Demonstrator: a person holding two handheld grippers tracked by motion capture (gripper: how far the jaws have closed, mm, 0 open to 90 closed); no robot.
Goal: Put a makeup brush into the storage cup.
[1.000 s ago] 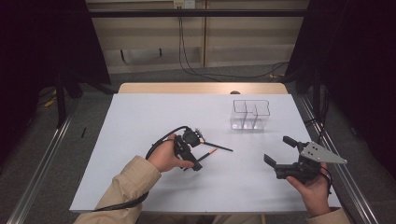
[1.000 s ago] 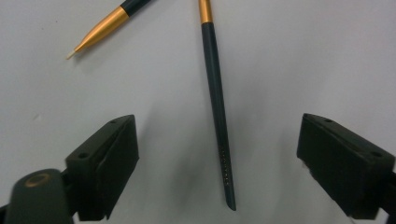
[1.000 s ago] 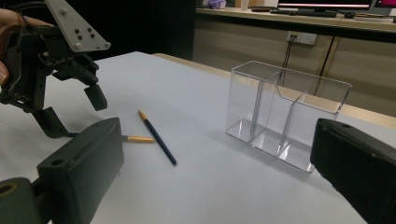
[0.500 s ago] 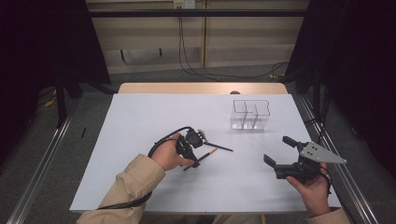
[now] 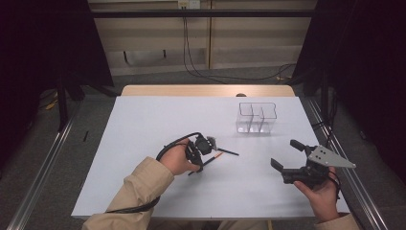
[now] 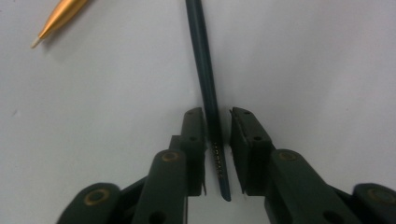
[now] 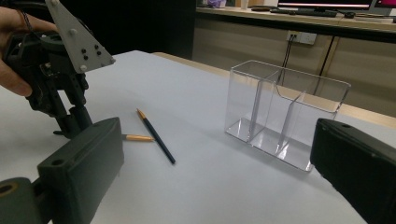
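Closing on a dark pencil (image 6: 206, 79), the left gripper (image 6: 215, 122) has its jaws drawn in close on either side of the shaft; they have just been closing, and a thin gap shows beside the right pad, so a firm clamp is not confirmed. Pencil lies flat on the white table (image 5: 143, 124), its blunt end between the jaws, its length running away from them. Second pencil, with an orange tip (image 6: 60, 18), lies just beside it, apart from the jaws. Left hand (image 5: 179, 160) holds that gripper low over the table, near centre.

Right gripper (image 5: 299, 163) waits well apart at the table's right side, jaws wide apart and holding nothing.

Clear three-compartment holder (image 5: 257, 117) stands upright farther back, nothing visible inside.

Judgement: early stage. Grasp of the first pencil nearly made; lift, carry and drop into the holder remain, then the second pencil.
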